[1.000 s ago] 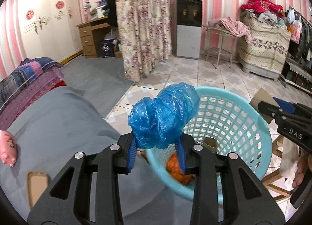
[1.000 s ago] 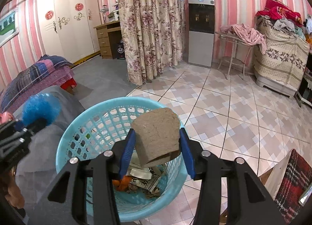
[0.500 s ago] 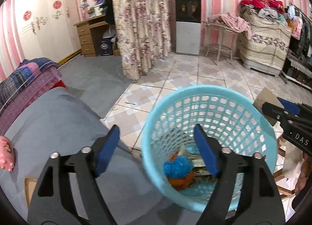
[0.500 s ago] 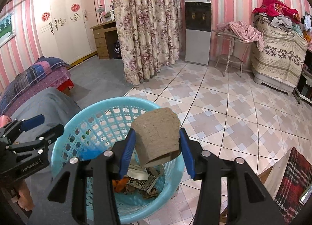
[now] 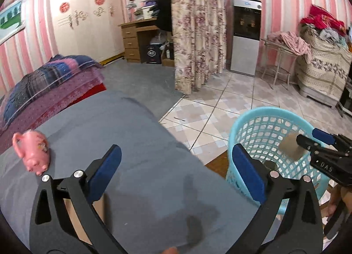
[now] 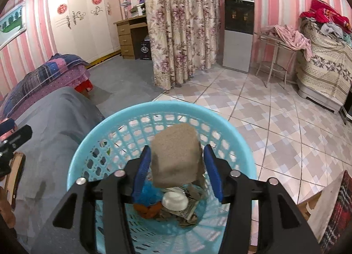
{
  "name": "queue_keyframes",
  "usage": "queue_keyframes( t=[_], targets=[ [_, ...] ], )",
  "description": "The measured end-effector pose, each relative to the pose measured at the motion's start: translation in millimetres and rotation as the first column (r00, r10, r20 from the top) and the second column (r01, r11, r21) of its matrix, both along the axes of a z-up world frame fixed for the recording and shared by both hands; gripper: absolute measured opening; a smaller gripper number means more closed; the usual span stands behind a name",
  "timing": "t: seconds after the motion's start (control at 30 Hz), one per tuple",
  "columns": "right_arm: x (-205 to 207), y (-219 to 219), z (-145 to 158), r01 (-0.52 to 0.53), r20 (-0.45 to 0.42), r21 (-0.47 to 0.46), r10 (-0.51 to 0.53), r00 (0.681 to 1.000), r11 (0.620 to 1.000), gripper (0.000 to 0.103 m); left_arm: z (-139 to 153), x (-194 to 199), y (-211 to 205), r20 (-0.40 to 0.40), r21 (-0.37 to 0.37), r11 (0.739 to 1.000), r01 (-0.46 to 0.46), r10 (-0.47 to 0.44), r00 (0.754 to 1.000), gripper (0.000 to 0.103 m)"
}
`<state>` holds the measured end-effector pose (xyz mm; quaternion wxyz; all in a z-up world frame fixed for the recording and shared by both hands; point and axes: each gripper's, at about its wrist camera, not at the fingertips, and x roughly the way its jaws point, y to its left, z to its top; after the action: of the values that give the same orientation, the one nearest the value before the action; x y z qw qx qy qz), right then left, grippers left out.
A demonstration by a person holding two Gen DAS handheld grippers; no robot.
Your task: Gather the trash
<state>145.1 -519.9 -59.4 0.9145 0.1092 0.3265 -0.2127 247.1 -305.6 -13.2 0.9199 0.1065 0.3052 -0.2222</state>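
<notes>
A light blue plastic basket [image 6: 176, 105] stands on the tiled floor beside the bed; in the left wrist view the basket [image 5: 264, 109] is at the right. Inside lie a crumpled blue bag [image 6: 149, 192], orange scraps [image 6: 147, 208], a white lid [image 6: 175, 200] and papers. My right gripper [image 6: 177, 150] hangs over the basket, its jaws opening. A brown cardboard piece [image 6: 176, 161] sits between them, with a gap showing at the right pad. My left gripper [image 5: 176, 152] hovers over the grey bed cover [image 5: 132, 121], jaws opening wide with nothing between them.
A pink piggy bank [image 5: 33, 150] lies on the bed cover to the left of my left gripper. Folded quilts [image 5: 44, 82] are stacked behind it. A floral curtain [image 5: 195, 40], a water dispenser [image 5: 246, 38] and a clothes-covered rack [image 5: 286, 40] stand further back.
The left gripper opened and the blue bag fell into the basket; that gripper then swung left over the bed. The right gripper moved further over the basket and its jaws widened around the brown piece.
</notes>
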Motion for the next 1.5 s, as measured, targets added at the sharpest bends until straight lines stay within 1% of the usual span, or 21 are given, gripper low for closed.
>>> queue_keyframes(
  t=[0.03,0.07,0.13,0.23,0.27,0.3,0.5,0.6,0.7,0.77,0.83,0.9,0.97,1.0,1.1,1.2,1.27,1.37,1.5],
  targets=[
    [2,3,-1,-0.001,-0.004,-0.012,0.001,1.000,1.000,0.066,1,0,6,-0.006,-0.007,1.000,-0.006,0.006,1.000,0.097],
    [2,6,-2,-0.002,-0.002,-0.017,0.002,1.000,1.000,0.070,2,-1,12,-0.011,-0.013,1.000,-0.013,0.013,1.000,0.097],
    [5,11,-2,-0.012,0.002,-0.016,0.012,1.000,1.000,0.082,3,-2,22,-0.016,-0.019,0.999,-0.029,0.029,0.999,0.097],
    [7,13,0,-0.016,0.004,-0.019,0.016,1.000,1.000,0.085,5,-6,41,-0.020,-0.032,0.998,-0.050,0.050,0.999,0.097],
    [6,15,2,-0.014,0.015,-0.017,0.014,1.000,1.000,0.087,5,-7,47,-0.023,-0.035,0.998,-0.058,0.058,0.998,0.097],
    [5,17,3,-0.014,0.022,-0.014,0.015,1.000,1.000,0.093,6,-9,54,-0.027,-0.039,0.997,-0.068,0.067,0.997,0.097],
    [2,28,9,-0.029,0.039,-0.025,0.030,0.999,0.999,0.093,6,-23,95,-0.042,-0.042,0.993,-0.112,0.110,0.993,0.097],
    [-3,43,13,-0.053,0.052,-0.025,0.054,0.997,0.998,0.097,8,-34,115,-0.046,-0.052,0.991,-0.126,0.124,0.991,0.098],
    [-8,54,18,-0.068,0.044,-0.046,0.070,0.997,0.997,0.098,14,-51,137,-0.015,-0.051,0.987,-0.156,0.155,0.988,0.098],
    [-12,70,24,-0.091,0.032,-0.075,0.093,0.995,0.993,0.098,19,-60,149,0.005,-0.049,0.984,-0.172,0.173,0.985,0.098],
    [-18,93,32,-0.117,0.048,-0.113,0.123,0.991,0.987,0.098,25,-73,164,0.032,-0.050,0.980,-0.192,0.194,0.980,0.098],
    [-22,102,33,-0.132,0.065,-0.112,0.140,0.988,0.985,0.098,29,-84,178,0.044,-0.052,0.978,-0.202,0.204,0.978,0.098],
    [-31,125,35,-0.174,0.093,-0.092,0.183,0.979,0.980,0.098,33,-90,190,0.046,-0.058,0.976,-0.211,0.213,0.976,0.098],
    [-35,129,35,-0.181,0.096,-0.091,0.189,0.977,0.979,0.098,34,-97,199,0.053,-0.066,0.975,-0.214,0.217,0.975,0.098],
    [-51,166,35,-0.235,0.097,-0.116,0.246,0.964,0.965,0.098,33,-109,216,0.073,-0.074,0.969,-0.235,0.240,0.968,0.098],
    [-60,188,35,-0.258,0.095,-0.139,0.273,0.957,0.956,0.098,25,-118,233,0.041,-0.085,0.966,-0.245,0.249,0.968,0.098],
    [-65,206,37,-0.273,0.110,-0.142,0.290,0.951,0.951,0.098,21,-122,242,0.028,-0.085,0.963,-0.255,0.258,0.966,0.098],
    [-74,228,36,-0.295,0.124,-0.128,0.311,0.942,0.947,0.098,16,-130,249,0.034,-0.066,0.961,-0.270,0.272,0.962,0.098],
    [-84,250,35,-0.308,0.126,-0.144,0.326,0.937,0.941,0.098,14,-140,258,0.040,-0.063,0.957,-0.283,0.285,0.958,0.098]
  ],
)
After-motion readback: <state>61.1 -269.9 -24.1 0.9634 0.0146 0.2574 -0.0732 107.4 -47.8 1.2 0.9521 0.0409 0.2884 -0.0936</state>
